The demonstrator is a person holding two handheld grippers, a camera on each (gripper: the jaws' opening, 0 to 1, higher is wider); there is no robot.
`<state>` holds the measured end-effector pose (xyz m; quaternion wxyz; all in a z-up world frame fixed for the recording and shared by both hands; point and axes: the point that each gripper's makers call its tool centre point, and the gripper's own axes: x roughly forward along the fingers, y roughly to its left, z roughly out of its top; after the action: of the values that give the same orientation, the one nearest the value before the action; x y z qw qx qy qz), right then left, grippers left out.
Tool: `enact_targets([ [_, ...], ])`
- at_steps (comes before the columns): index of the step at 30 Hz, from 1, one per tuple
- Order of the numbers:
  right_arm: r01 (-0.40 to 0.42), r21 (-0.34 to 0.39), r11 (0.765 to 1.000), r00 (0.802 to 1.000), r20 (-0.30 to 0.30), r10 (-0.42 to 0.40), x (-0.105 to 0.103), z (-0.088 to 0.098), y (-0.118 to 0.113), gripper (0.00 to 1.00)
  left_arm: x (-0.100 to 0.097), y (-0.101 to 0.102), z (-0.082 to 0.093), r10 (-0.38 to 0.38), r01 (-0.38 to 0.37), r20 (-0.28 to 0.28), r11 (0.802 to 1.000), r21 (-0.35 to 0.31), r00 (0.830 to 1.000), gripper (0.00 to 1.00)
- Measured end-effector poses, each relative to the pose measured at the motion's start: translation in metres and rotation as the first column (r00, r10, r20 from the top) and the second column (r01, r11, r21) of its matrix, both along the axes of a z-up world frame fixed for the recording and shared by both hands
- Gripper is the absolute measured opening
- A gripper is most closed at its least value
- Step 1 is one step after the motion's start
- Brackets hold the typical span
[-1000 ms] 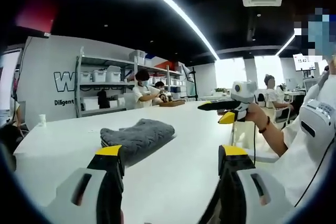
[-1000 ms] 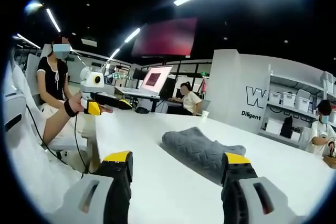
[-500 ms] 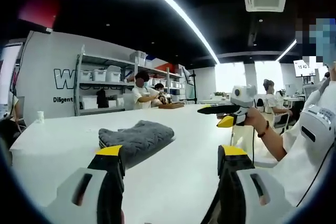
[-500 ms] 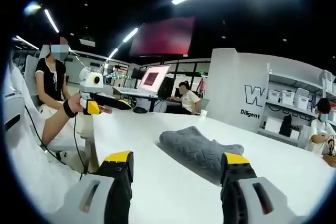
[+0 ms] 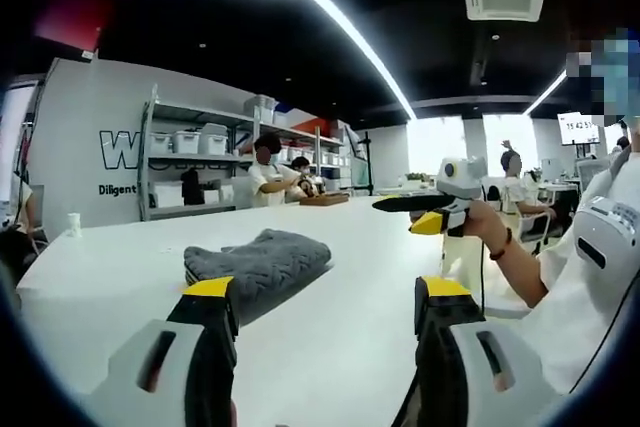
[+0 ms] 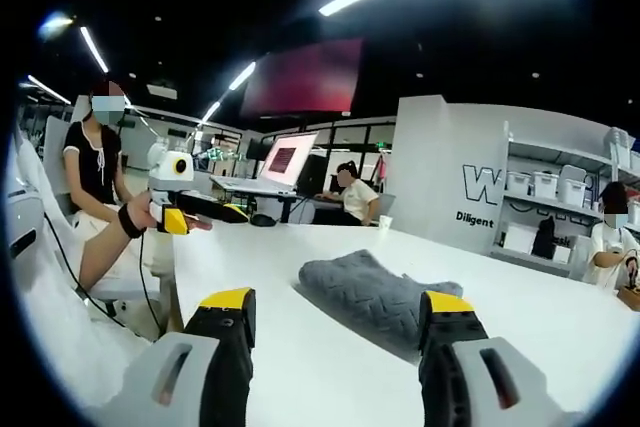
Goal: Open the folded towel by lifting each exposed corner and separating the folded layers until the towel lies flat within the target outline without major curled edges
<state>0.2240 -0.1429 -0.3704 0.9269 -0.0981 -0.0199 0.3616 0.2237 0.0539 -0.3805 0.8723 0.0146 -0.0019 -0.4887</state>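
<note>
A folded grey quilted towel (image 5: 258,259) lies on the white table (image 5: 340,277), just beyond my left gripper (image 5: 325,302), whose jaws stand open and empty. In the right gripper view the same towel (image 6: 370,292) lies ahead between the open, empty jaws of my right gripper (image 6: 338,307). The right gripper (image 5: 425,209) appears in the left gripper view, held in a hand above the table's right side. The left gripper (image 6: 185,209) appears in the right gripper view, held at the table's left edge.
A person's arm and white clothing (image 5: 590,257) are at the right. A seated person (image 6: 95,172) is beyond the table's left edge. Shelves with white bins (image 5: 195,172) and other people stand at the back. A small cup (image 6: 385,221) sits on the far table.
Both views have dipped slightly lower toward the table. The towel has not moved and both grippers stay open.
</note>
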Motion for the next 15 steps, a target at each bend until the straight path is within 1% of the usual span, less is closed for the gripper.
enact_targets([
  [2, -0.001, 0.006, 1.000, 1.000, 0.001, 0.001, 0.001, 0.001, -0.001, 0.64, 0.002, -0.001, -0.001, -0.001, 0.001, 0.002, 1.000, 0.007, 1.000, 0.70],
  [5, 0.007, 0.013, 1.000, 1.000, 0.005, -0.007, 0.003, 0.003, -0.003, 0.64, 0.002, -0.006, -0.002, -0.031, 0.031, -0.022, 0.999, -0.021, 0.999, 0.70],
  [8, 0.001, 0.024, 1.000, 1.000, 0.005, -0.001, 0.002, 0.005, -0.002, 0.64, 0.001, -0.010, -0.002, -0.033, 0.033, -0.012, 0.999, -0.012, 0.999, 0.70],
  [11, -0.004, 0.030, 1.000, 1.000, 0.005, 0.004, 0.002, 0.006, -0.001, 0.64, 0.000, -0.012, -0.001, -0.050, 0.050, -0.021, 0.998, -0.024, 0.999, 0.70],
  [13, 0.005, 0.014, 1.000, 1.000, 0.003, -0.005, 0.004, 0.004, -0.001, 0.64, 0.003, -0.011, -0.002, -0.030, 0.030, -0.016, 0.999, -0.018, 0.999, 0.70],
  [15, 0.004, 0.013, 1.000, 1.000, 0.001, -0.004, 0.005, 0.003, 0.000, 0.64, 0.005, -0.010, -0.003, -0.019, 0.019, -0.015, 1.000, -0.010, 1.000, 0.70],
])
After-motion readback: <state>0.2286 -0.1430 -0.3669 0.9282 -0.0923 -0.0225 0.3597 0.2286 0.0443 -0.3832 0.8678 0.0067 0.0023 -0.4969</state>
